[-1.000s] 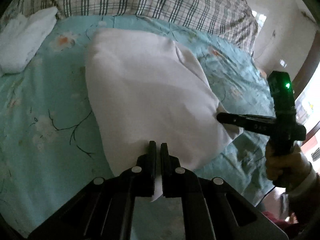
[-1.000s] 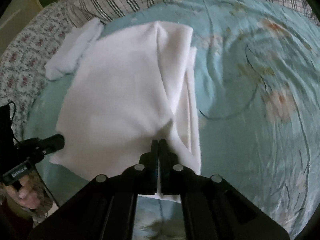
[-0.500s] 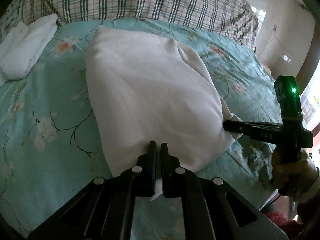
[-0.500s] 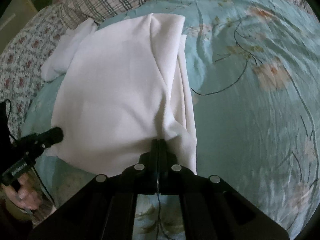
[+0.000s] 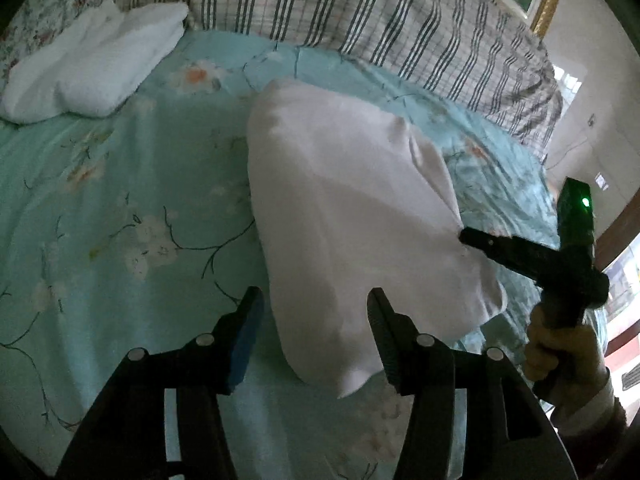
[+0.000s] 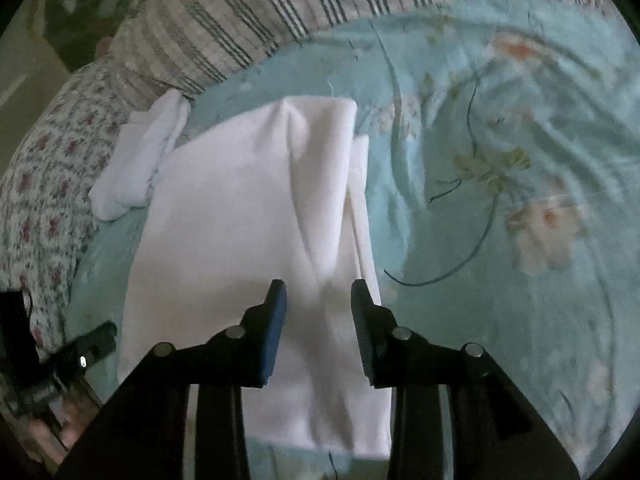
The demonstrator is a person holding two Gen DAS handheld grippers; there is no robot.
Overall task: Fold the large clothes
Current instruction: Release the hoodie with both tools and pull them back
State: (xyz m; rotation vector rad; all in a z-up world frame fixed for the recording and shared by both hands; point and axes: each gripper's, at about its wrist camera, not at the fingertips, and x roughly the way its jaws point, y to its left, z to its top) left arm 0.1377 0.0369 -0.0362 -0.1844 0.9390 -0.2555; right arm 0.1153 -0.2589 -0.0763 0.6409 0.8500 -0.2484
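Grippers [image 5: 314, 302] [image 6: 318, 294] spread, garment [image 6: 256, 248] edge free

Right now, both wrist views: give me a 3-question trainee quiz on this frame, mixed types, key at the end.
1. True or false: the left gripper is clamped on the folded white cloth garment.
2. Multiple choice: the garment lies on A) a bare wooden floor, B) the teal floral bedsheet, C) a metal rack.
3. Fill in: in the right wrist view, the right gripper has its fingers ____ over the garment's near edge.

Key
1. False; its fingers stand apart, with the garment's near corner between them.
2. B; the small rumpled white towel lies on it too, near the striped plaid pillow.
3. Open.
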